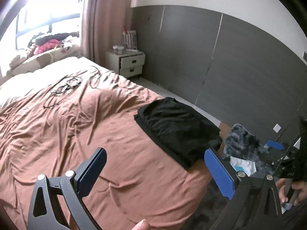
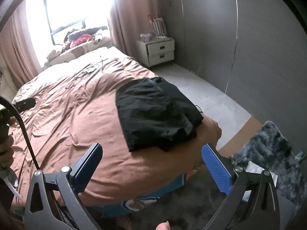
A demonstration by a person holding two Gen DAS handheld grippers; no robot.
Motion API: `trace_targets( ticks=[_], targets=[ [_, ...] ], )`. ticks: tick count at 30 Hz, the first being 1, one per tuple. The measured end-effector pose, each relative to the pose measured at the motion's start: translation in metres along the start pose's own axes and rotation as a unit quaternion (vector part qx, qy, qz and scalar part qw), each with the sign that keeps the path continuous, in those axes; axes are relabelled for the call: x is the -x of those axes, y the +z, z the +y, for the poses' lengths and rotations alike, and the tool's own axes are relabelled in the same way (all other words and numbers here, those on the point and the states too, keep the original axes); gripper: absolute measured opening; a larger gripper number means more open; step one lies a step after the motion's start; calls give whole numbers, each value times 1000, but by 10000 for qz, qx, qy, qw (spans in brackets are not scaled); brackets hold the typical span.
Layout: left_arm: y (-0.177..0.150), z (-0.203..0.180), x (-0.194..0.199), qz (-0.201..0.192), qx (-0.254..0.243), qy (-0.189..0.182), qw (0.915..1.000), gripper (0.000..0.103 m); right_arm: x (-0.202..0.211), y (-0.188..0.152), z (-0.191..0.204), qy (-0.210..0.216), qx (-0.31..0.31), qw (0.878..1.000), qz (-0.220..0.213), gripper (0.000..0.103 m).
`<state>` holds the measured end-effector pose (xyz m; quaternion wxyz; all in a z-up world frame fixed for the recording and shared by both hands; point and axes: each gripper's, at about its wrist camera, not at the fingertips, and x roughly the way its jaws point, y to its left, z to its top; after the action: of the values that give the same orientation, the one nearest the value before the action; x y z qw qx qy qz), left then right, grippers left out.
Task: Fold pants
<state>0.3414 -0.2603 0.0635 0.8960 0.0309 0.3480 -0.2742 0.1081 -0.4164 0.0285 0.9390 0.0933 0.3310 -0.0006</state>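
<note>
Home bedroom. A large bed (image 1: pixel 57 124) with a rumpled pinkish-brown sheet fills most of both views. A white two-drawer nightstand (image 1: pixel 128 63) stands by the bed's far corner, against a grey panelled wall (image 1: pixel 230 57). Pink curtains (image 1: pixel 96 19) frame a bright window (image 1: pixel 48 9), with clothes and soft toys piled (image 1: pixel 49 42) below it. A shaggy grey rug (image 2: pixel 272 143) lies on the floor past the bed's near corner.

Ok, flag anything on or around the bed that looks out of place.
The black pants lie folded at the bed's corner, nothing wrong there. Odd bits: loose cables strewn on the wrinkled sheet, and the nightstand's top drawer left ajar.
</note>
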Motion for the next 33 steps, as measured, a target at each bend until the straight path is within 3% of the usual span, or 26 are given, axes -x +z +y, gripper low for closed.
trace_targets(
  ticks=[21,33],
  targets=[
    [-92,17,158,-685,157,456,9965,103,78,-61,70,478,424,9969,-469,103],
    [-148,-1,215,-1057,133,762,9914,103,114,-105,89,683,496,9933,-786,103]
  ],
)
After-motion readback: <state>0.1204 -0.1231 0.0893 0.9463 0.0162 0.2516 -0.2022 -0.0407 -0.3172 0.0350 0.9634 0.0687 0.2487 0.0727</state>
